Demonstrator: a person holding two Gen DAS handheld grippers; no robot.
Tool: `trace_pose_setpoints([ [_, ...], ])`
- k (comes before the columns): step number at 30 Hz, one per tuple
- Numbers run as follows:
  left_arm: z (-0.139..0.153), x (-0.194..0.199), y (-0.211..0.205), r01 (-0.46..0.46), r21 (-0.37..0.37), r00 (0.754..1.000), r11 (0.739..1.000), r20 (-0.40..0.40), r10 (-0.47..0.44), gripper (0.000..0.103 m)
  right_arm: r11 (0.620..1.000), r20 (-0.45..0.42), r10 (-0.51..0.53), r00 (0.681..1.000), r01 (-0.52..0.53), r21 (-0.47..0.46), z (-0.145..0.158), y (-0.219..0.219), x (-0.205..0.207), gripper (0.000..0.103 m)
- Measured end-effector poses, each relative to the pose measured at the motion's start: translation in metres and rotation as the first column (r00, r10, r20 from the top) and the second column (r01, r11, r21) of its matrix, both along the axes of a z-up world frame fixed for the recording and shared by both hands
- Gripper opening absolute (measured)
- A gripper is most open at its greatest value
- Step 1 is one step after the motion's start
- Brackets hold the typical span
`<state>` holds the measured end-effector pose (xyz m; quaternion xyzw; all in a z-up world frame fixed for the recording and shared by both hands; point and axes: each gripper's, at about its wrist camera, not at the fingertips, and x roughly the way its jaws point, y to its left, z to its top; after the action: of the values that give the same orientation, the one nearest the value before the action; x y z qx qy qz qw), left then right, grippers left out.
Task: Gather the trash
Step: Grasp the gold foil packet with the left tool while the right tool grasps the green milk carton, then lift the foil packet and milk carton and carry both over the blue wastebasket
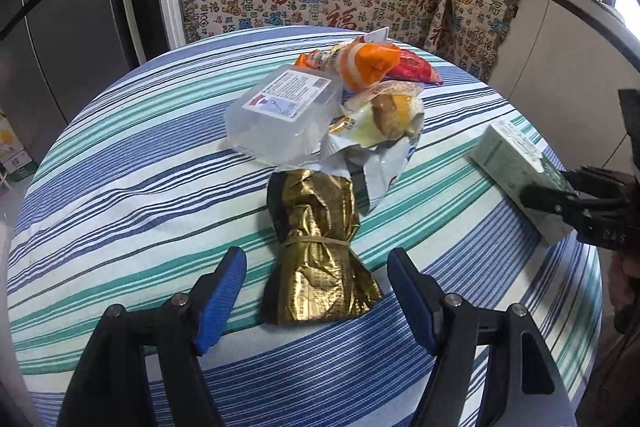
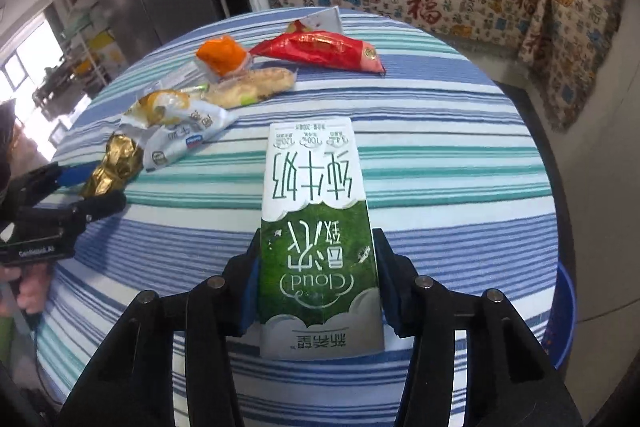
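A round table (image 2: 460, 163) is covered by striped cloth. At its near right, a green-and-white milk carton (image 2: 316, 227) is clamped by the right gripper (image 2: 318, 287). A gold foil bag (image 1: 316, 251) is straddled, ungripped, by the spread left gripper (image 1: 316, 287).

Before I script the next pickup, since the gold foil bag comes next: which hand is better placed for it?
Left. The left gripper is open with the gold foil bag between its fingers, while the right gripper is clamped on the milk carton.
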<state>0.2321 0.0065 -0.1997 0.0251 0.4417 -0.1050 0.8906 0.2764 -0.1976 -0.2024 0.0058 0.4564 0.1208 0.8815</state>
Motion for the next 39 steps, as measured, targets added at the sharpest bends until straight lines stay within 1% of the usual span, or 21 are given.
trace_pose_setpoints([
  [1, -0.001, 0.000, 0.000, -0.007, 0.000, 1.000, 1.000, 0.002, 0.007, 0.074, 1.000, -0.008, -0.007, 1.000, 0.007, 0.003, -0.002, -0.004, -0.001, 0.055],
  [2, -0.001, 0.000, 0.001, -0.014, -0.003, 1.000, 1.000, 0.003, 0.014, 0.074, 1.000, -0.014, -0.013, 1.000, 0.013, -0.001, -0.002, -0.008, 0.000, 0.064],
  [3, -0.001, 0.000, 0.001, -0.017, -0.006, 1.000, 1.000, 0.005, 0.017, 0.074, 1.000, -0.011, -0.017, 1.000, 0.017, -0.003, -0.001, -0.011, -0.001, 0.071],
  [4, -0.001, 0.000, 0.002, -0.021, -0.008, 1.000, 1.000, 0.009, 0.021, 0.074, 1.000, -0.003, -0.019, 1.000, 0.019, -0.001, 0.002, -0.013, -0.001, 0.074],
  [6, 0.001, -0.001, 0.002, -0.024, -0.010, 0.999, 1.000, 0.021, 0.024, 0.074, 1.000, 0.012, 0.002, 1.000, -0.002, 0.006, 0.012, -0.011, -0.001, 0.086],
  [8, 0.003, -0.002, 0.000, -0.016, -0.005, 0.999, 1.000, 0.030, 0.016, 0.074, 0.999, 0.022, 0.037, 0.999, -0.037, -0.021, 0.021, -0.003, 0.003, 0.090],
  [10, 0.002, -0.001, -0.003, -0.011, 0.012, 0.999, 1.000, 0.033, 0.010, 0.074, 0.996, 0.020, 0.062, 0.998, -0.061, -0.058, 0.024, 0.005, 0.009, 0.090],
  [13, 0.000, 0.000, -0.007, -0.006, 0.038, 0.999, 0.999, 0.034, 0.004, 0.074, 0.996, -0.008, 0.063, 0.998, -0.063, -0.065, 0.022, 0.009, 0.019, 0.090],
  [14, 0.000, 0.000, -0.008, -0.003, 0.043, 0.999, 0.999, 0.034, 0.002, 0.074, 0.996, -0.026, 0.065, 0.998, -0.067, -0.066, 0.020, 0.011, 0.024, 0.088],
  [15, 0.001, -0.001, -0.008, -0.001, 0.045, 0.999, 0.999, 0.039, -0.001, 0.068, 0.995, -0.042, 0.070, 0.997, -0.073, -0.069, 0.017, 0.011, 0.027, 0.070],
  [16, 0.002, -0.001, -0.008, 0.004, 0.047, 0.999, 0.999, 0.044, -0.006, 0.057, 0.994, -0.057, 0.075, 0.996, -0.079, -0.075, 0.015, 0.012, 0.028, 0.049],
  [17, 0.003, -0.001, -0.009, 0.008, 0.049, 0.999, 0.999, 0.043, -0.011, 0.040, 0.994, -0.056, 0.067, 0.996, -0.072, -0.082, 0.016, 0.012, 0.029, 0.049],
  [18, 0.005, -0.002, -0.008, 0.010, 0.047, 0.999, 0.999, 0.049, -0.012, 0.037, 0.995, -0.047, 0.065, 0.997, -0.069, -0.075, 0.018, 0.011, 0.027, 0.048],
  [22, 0.014, -0.006, -0.001, 0.009, 0.018, 0.998, 1.000, 0.061, -0.010, 0.034, 0.997, -0.002, 0.076, 0.997, -0.076, -0.029, 0.029, 0.009, 0.016, 0.048],
  [24, 0.021, -0.010, 0.002, 0.008, 0.010, 0.998, 1.000, 0.069, -0.009, 0.033, 0.997, 0.016, 0.075, 0.997, -0.074, -0.017, 0.032, 0.008, 0.010, 0.048],
  [29, 0.033, -0.025, 0.009, -0.014, -0.005, 0.997, 1.000, 0.078, 0.014, 0.033, 0.996, 0.048, 0.068, 0.997, -0.070, 0.051, 0.037, 0.001, 0.000, 0.048],
  [33, 0.036, -0.033, 0.006, -0.019, -0.026, 0.998, 0.999, 0.067, 0.021, 0.033, 0.996, 0.054, 0.062, 0.997, -0.065, 0.055, 0.038, -0.003, -0.005, 0.048],
  [39, 0.030, -0.046, -0.013, -0.030, -0.036, 0.999, 0.999, 0.042, 0.032, 0.033, 0.996, 0.064, 0.059, 0.996, -0.063, 0.056, 0.040, -0.002, -0.010, 0.048],
])
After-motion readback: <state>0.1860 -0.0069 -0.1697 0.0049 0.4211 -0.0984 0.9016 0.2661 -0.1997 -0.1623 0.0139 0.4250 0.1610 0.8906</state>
